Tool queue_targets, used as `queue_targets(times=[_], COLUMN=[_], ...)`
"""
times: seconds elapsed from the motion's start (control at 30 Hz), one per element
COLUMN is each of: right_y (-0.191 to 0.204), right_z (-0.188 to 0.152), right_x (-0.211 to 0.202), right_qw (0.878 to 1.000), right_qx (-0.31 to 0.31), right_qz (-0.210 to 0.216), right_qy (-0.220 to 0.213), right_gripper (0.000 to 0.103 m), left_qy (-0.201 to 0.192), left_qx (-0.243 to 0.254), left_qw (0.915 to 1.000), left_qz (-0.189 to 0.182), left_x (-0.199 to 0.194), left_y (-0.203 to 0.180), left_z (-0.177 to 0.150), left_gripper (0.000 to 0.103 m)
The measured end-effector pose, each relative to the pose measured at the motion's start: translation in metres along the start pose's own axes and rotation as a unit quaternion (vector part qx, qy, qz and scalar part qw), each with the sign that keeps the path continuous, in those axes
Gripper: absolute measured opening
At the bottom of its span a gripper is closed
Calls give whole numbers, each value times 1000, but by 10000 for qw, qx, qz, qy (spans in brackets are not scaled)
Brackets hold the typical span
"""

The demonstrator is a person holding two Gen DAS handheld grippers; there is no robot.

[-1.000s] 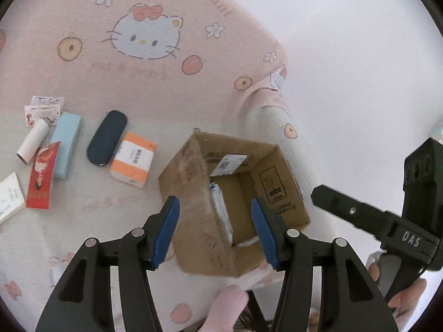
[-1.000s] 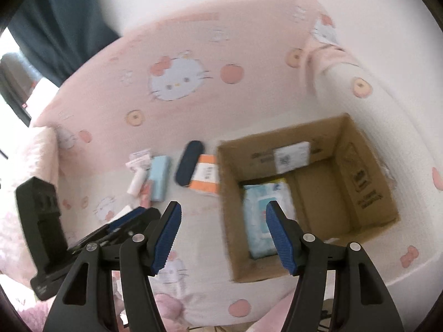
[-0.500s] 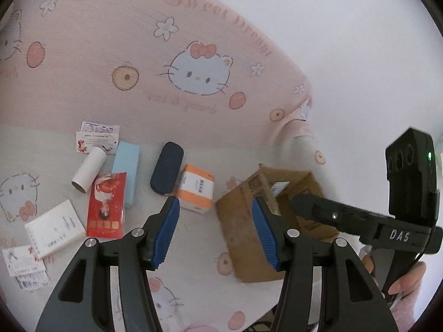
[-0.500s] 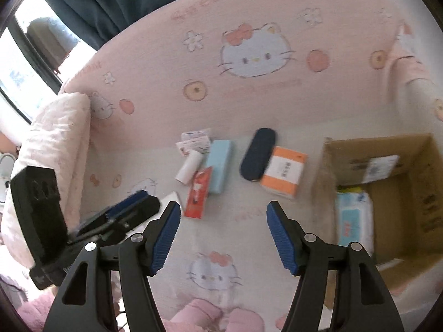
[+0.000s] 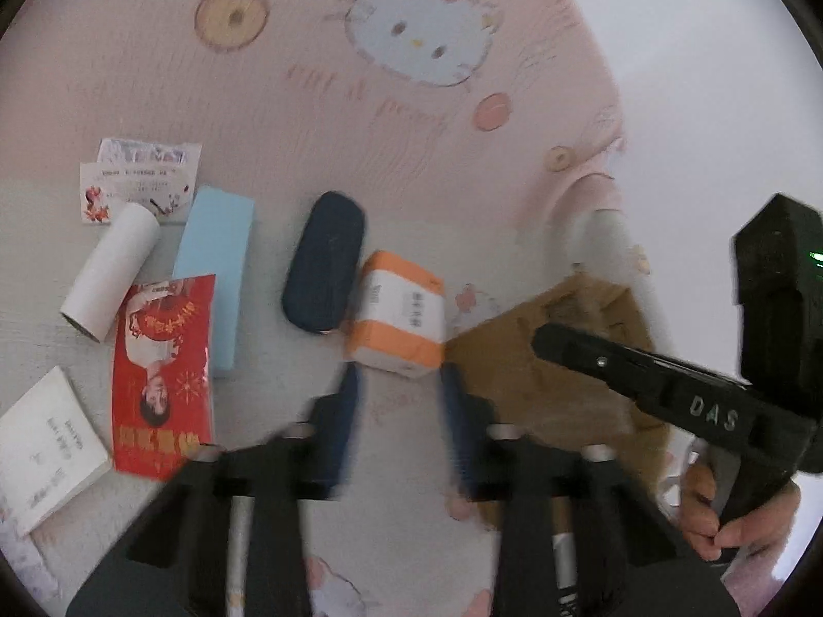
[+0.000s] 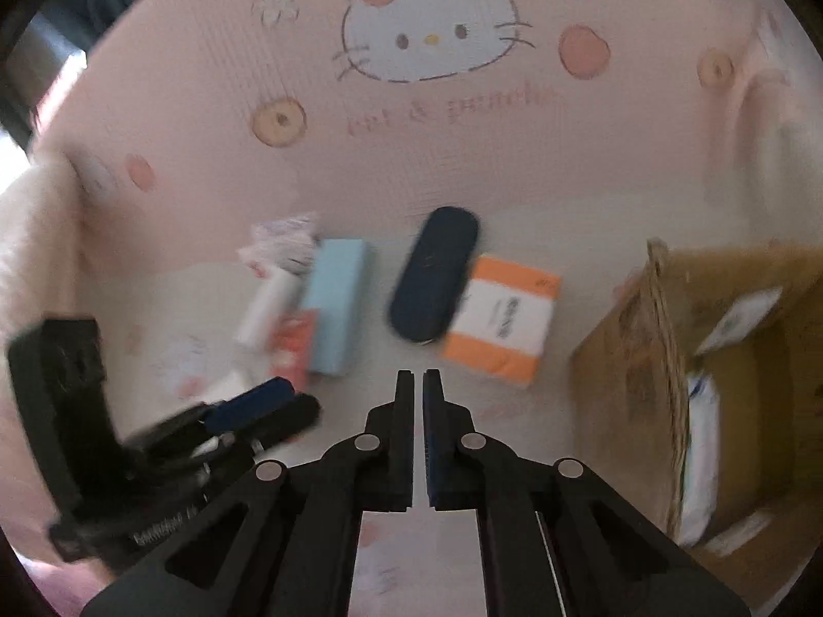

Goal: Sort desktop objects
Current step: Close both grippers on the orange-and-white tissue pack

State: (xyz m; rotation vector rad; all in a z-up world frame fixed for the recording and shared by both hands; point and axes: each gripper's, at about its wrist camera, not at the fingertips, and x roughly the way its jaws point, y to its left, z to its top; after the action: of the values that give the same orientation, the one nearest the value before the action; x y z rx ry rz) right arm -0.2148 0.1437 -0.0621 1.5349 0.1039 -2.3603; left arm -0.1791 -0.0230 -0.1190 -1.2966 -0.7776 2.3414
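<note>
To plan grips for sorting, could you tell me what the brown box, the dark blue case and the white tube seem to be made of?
Brown box: corrugated cardboard, matte; its raw edge looks frayed.
Dark blue case: probably fabric-covered or matte plastic, with rounded ends and no gloss; blur leaves it open.
White tube: likely rolled paperboard, matte, with an open hollow end.
</note>
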Motion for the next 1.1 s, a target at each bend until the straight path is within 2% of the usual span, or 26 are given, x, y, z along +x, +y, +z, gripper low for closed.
queue_targets(times=[0.07, 0.13, 0.23, 0.4, 0.63, 0.73, 0.87, 0.97, 1.1], right_y=[2, -2, -8, -20, -46, -46, -50, -61, -65], right_z=[2, 7, 14, 35, 70, 76, 81, 82, 79], right_x=[16, 35, 61, 97, 125, 135, 159, 179, 185], right_qw=[9993, 9989, 9979, 9943, 9909, 9907, 9851, 9806, 9779], right_qx=[-176, -133, -53, -51, 411, 370, 403, 508, 518], right_qz=[-326, -457, -638, -1042, -1260, -1284, -1649, -1820, -1861], right_qy=[-44, 18, 134, 206, 252, 240, 286, 514, 799], right_gripper=[1, 1, 1, 1, 1, 1, 2, 2, 2], left_qy=[54, 108, 167, 211, 241, 285, 400, 485, 524], left_qx=[-58, -116, -195, -198, -219, -256, -240, -191, -161], left_qw=[10000, 9999, 9994, 9993, 9994, 9992, 9988, 9986, 9985], left_qz=[-26, -53, -246, -230, -155, -142, -114, -50, 11], left_x=[16, 33, 53, 82, 119, 128, 135, 138, 135], left_y=[9, 19, 26, 27, 30, 30, 31, 32, 35], left_z=[2, 4, 7, 16, 27, 30, 28, 23, 18], left_gripper=[14, 11, 10, 10, 10, 10, 10, 10, 11])
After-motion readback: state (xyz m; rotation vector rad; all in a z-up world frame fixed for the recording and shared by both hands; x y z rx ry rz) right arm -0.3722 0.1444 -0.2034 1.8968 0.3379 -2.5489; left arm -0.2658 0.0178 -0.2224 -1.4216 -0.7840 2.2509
